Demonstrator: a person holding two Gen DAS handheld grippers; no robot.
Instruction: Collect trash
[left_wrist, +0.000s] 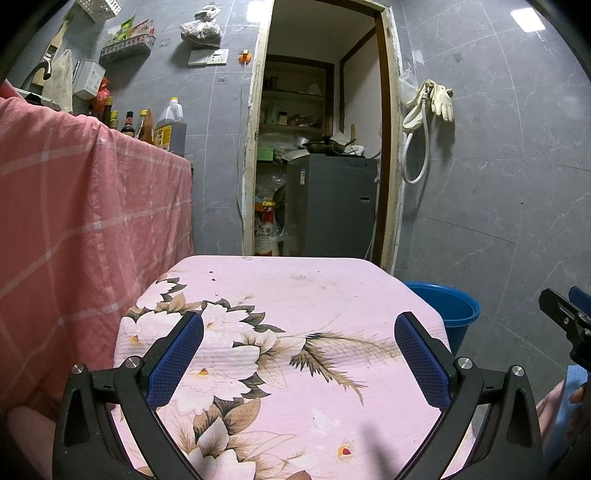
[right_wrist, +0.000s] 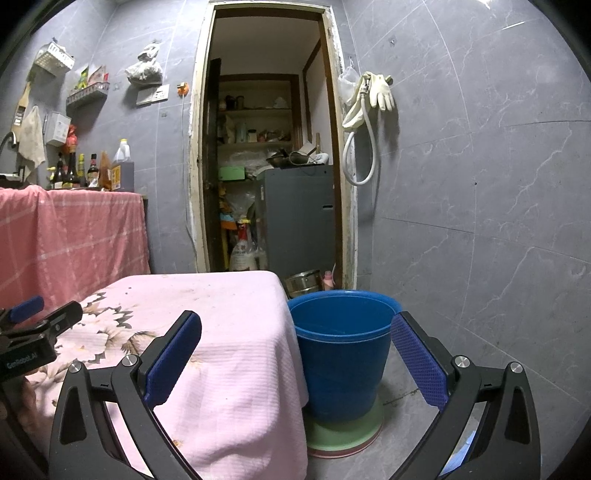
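A small table under a pink floral cloth (left_wrist: 295, 295) (right_wrist: 229, 332) fills the foreground; I see no loose trash on it. A blue plastic bucket (right_wrist: 341, 354) stands on the floor at the table's right corner, on a green and pink basin (right_wrist: 343, 435), and its rim (left_wrist: 443, 302) peeks past the table. My left gripper (left_wrist: 299, 332) hovers open over the cloth, nothing between its blue pads. My right gripper (right_wrist: 295, 332) is open too, straddling the table's right edge and the bucket. Each gripper shows in the other's view: the right gripper (left_wrist: 565, 321) and the left gripper (right_wrist: 40, 317).
A counter draped in pink checked cloth (left_wrist: 74, 221) stands at left with sauce bottles (left_wrist: 147, 125) on top. Ahead is an open doorway (left_wrist: 317, 147) into a cluttered pantry with a grey appliance (left_wrist: 332, 203). Grey tiled wall (right_wrist: 480, 184) with a hose and gloves (right_wrist: 369, 96) at right.
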